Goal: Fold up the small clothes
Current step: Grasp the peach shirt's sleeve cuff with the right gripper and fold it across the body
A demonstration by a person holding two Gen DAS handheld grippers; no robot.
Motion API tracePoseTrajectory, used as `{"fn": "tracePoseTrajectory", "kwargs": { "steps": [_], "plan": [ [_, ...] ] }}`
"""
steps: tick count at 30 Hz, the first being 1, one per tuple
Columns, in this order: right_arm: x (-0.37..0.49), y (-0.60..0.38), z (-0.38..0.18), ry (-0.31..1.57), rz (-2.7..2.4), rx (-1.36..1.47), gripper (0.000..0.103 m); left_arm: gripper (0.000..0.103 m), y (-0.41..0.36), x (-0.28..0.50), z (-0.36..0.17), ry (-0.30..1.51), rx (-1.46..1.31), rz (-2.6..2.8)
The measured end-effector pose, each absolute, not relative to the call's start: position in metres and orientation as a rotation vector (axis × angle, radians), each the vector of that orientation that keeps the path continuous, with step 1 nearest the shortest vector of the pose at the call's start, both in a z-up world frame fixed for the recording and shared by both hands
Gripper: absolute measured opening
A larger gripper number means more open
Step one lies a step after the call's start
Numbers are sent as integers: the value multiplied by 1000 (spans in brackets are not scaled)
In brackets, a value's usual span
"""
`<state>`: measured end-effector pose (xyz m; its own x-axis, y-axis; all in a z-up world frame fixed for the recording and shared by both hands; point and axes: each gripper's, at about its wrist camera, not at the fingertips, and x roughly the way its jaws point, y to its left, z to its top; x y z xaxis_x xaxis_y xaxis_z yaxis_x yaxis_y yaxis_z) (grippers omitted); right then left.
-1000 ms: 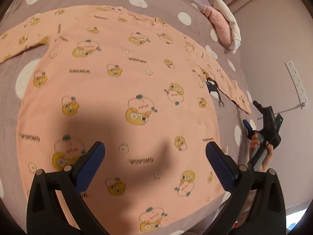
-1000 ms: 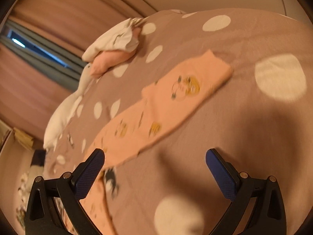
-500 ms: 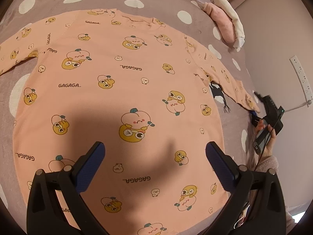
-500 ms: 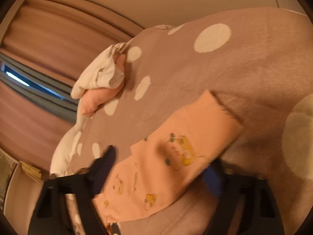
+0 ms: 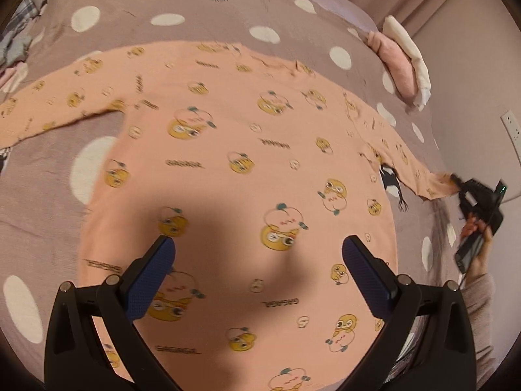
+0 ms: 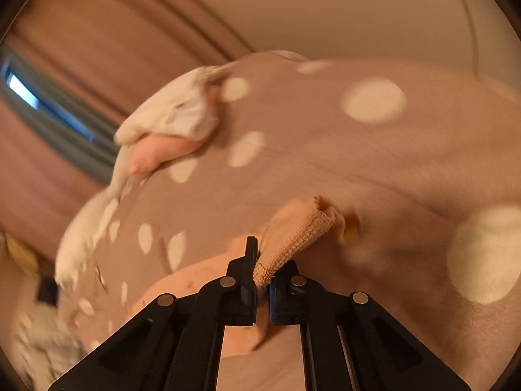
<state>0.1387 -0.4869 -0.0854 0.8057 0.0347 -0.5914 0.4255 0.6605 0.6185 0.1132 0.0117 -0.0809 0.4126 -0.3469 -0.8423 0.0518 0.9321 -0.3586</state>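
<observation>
A peach long-sleeved top [image 5: 228,176] with cartoon prints lies spread flat on the polka-dot bedspread [image 5: 195,9], filling the frame's centre. The left hand-held gripper [image 5: 259,254] hovers over its lower part, jaws spread wide. The right hand-held gripper [image 6: 262,277], its jaws just closed, pinches the sleeve cuff [image 6: 293,234] at lower centre.

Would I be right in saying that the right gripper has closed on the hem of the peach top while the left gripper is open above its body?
Not quite: the right gripper is shut on the cuff of the sleeve, not the hem, as the right wrist view shows. The left gripper is indeed open above the peach top.
</observation>
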Motion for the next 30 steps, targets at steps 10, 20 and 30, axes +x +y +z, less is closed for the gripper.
{"fn": "tracePoseTrajectory", "kwargs": {
  "steps": [10,20,30],
  "plan": [
    [213,-337,38,614,-16,496,6,102,67,108,-65,1059,-348,-217],
    [251,-110,31,667,197,28,6,102,136,106,-72,1037,-428,-107],
    [252,15,-89,839,287,-370,6,103,172,110,-78,1036,-472,-38]
  ]
}}
